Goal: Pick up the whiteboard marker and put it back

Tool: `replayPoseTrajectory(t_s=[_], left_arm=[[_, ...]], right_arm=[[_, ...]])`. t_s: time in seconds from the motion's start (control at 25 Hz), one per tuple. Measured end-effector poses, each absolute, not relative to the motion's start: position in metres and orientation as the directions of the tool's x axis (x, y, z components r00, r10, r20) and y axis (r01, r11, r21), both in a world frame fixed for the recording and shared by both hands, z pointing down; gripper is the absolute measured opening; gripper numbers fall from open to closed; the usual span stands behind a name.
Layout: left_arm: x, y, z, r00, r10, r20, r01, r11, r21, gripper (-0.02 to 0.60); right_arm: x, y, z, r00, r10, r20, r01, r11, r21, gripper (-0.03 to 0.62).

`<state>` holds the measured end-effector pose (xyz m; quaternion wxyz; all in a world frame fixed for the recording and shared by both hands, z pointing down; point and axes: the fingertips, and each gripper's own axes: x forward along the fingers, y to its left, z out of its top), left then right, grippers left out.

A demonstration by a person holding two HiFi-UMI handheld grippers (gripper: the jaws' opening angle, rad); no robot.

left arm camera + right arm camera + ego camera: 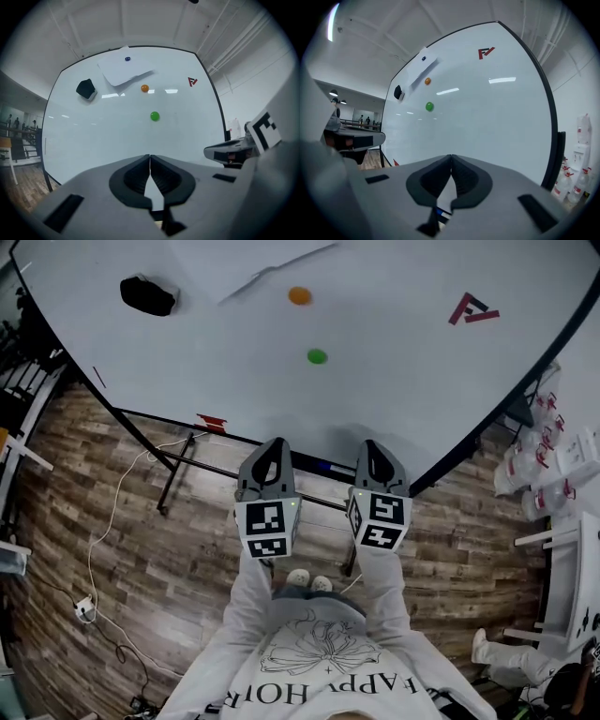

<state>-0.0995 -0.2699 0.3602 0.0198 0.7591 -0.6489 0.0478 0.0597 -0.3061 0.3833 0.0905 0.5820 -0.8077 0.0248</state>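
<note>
A whiteboard fills the upper head view. On its lower ledge lies a dark marker with a blue band, between my two grippers. Through the gap under the right jaws a blue-and-white bit of the marker shows. My left gripper is shut with nothing in it, tips together and pointing at the board. My right gripper is also shut and empty. The right gripper appears at the edge of the left gripper view.
On the board are a black eraser, a paper sheet, an orange magnet, a green magnet and a red logo. A red item sits at the lower edge. Water jugs stand right; a cable crosses the wood floor.
</note>
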Motion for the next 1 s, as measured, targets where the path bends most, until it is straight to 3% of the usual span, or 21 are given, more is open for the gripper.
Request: replayPoseTrajectory(t_s=[1.0], left_arm=[[-0.074, -0.254, 0.355, 0.197, -0.977, 0.086, -0.980, -0.199, -0.016, 0.006]], right_arm=[[0.078, -0.283, 0.383, -0.281, -0.945, 0.169, -0.954, 0.294, 0.054, 0.003]])
